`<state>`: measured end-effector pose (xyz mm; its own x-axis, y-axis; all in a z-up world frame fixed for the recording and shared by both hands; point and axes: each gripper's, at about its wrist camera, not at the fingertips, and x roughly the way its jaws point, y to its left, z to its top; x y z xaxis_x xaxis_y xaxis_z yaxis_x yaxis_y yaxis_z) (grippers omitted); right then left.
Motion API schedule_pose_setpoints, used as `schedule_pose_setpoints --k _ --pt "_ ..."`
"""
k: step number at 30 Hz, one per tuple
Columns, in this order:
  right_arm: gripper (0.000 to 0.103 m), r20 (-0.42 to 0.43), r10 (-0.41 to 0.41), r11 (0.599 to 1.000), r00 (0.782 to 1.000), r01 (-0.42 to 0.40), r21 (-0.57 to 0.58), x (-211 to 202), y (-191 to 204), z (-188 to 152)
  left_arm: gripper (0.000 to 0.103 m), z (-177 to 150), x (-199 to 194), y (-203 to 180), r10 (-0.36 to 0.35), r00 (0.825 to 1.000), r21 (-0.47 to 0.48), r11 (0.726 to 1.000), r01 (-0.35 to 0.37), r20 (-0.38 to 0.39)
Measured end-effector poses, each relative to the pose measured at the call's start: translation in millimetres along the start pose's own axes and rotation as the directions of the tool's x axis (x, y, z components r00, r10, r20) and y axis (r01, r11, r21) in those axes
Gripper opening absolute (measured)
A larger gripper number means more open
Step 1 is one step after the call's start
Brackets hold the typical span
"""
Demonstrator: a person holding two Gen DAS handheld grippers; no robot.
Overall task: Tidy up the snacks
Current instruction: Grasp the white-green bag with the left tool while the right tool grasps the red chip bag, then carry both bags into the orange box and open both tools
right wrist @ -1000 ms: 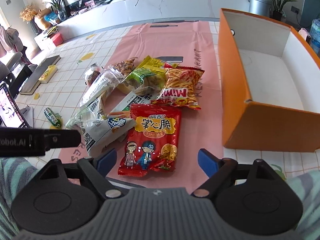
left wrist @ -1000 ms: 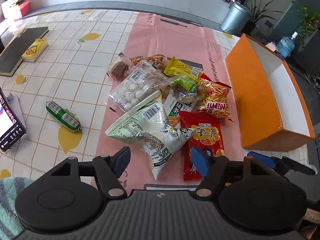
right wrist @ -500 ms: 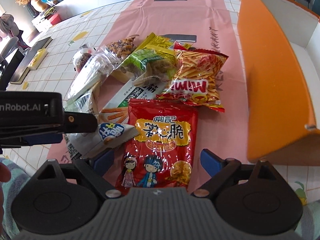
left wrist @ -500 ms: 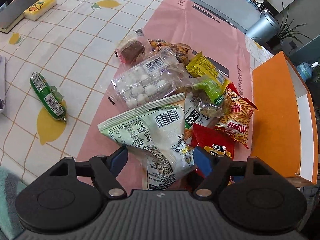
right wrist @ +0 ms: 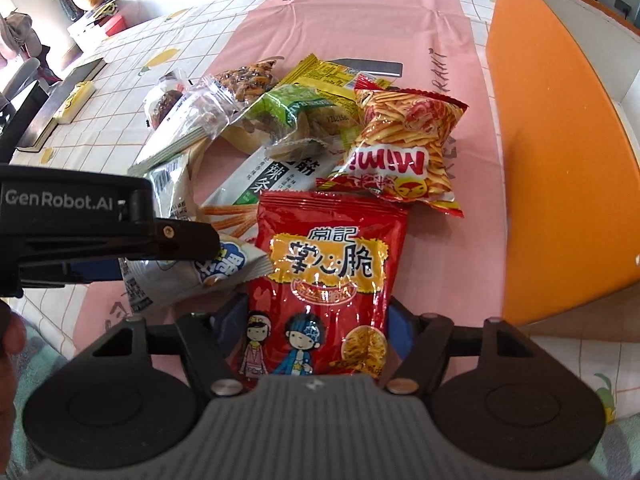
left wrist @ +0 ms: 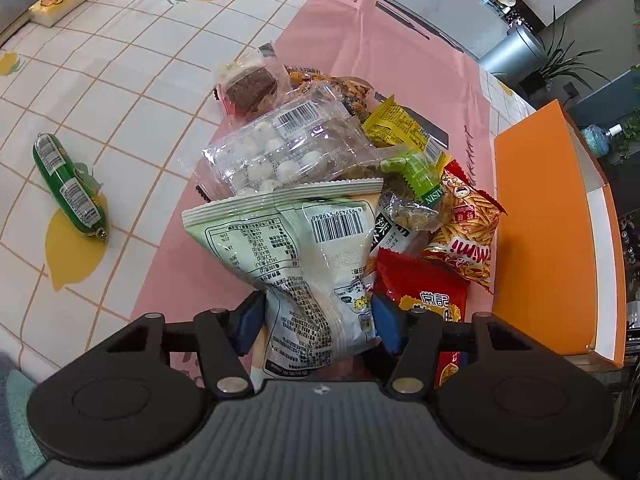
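Note:
A pile of snack packs lies on a pink mat (left wrist: 360, 40). My left gripper (left wrist: 318, 326) points steeply down, and its jaws are closing on the near end of a white and green bag (left wrist: 304, 248), which is crumpled between the blue pads. My right gripper (right wrist: 316, 324) is likewise closing on the lower part of a red noodle-snack bag (right wrist: 324, 264), and its pads touch both edges of the bag. That red bag (left wrist: 432, 292) lies right of the white one. An orange box (right wrist: 560, 160) with a white inside stands open on the right.
Behind the two bags lie a Mimi chips bag (right wrist: 404, 148), a clear pack of white balls (left wrist: 288, 148), a yellow packet (left wrist: 400, 124) and a wrapped brown cake (left wrist: 248, 88). A green sausage (left wrist: 68, 188) lies alone on the checked cloth at left. The left gripper's black housing (right wrist: 76, 216) crosses the right view.
Both grippers have sunk toward the pile and come closer to it. Their jaws have narrowed from wide open onto the white and green bag and the red bag.

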<state>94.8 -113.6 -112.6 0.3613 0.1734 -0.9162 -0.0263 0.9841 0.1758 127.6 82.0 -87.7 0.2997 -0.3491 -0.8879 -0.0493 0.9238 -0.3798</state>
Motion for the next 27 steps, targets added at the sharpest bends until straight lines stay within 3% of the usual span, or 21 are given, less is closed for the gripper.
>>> schedule_pose_setpoints --k 11,19,27 --pt "0.067 -0.009 -0.031 0.978 0.999 0.029 -0.208 -28 7 -2 0.057 -3 -35 -9 0.027 0.999 0.066 0.997 -0.030 0.046" --pt "0.067 -0.036 0.059 0.952 0.998 -0.067 -0.299 -72 -4 0 0.057 -8 -63 -26 0.048 0.996 0.148 0.987 -0.059 0.073" --pt "0.067 0.001 0.078 0.900 0.997 -0.070 -0.430 -133 -12 16 0.056 -16 -86 -59 0.046 0.997 0.256 0.965 -0.062 0.068"
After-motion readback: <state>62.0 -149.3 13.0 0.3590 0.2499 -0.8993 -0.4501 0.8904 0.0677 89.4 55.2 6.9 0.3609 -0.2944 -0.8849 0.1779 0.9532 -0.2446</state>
